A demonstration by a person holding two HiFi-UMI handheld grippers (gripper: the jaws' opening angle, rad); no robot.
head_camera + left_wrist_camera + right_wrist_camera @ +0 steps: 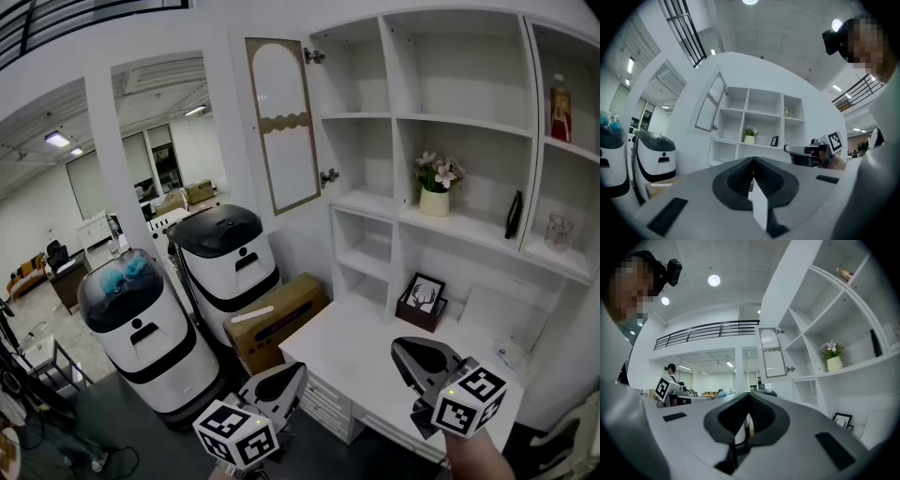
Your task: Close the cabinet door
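Currently cabinet door (281,127) stands swung open, hinged on upper-left side of white shelf unit (392,114). Left gripper (286,378) & right gripper (412,354) both w/ jaws together, nothing between, low by the counter (352,361), well apart from door.

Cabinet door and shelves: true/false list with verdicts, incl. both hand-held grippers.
1. The cabinet door is open. True.
2. The flower pot stands in the top row. False: second row, middle column.
3. The left hand-held gripper grips the cabinet door. False: it is shut, empty and apart from it.
4. The right hand-held gripper is shut on nothing. True.
5. A red bottle stands in the right column. True.
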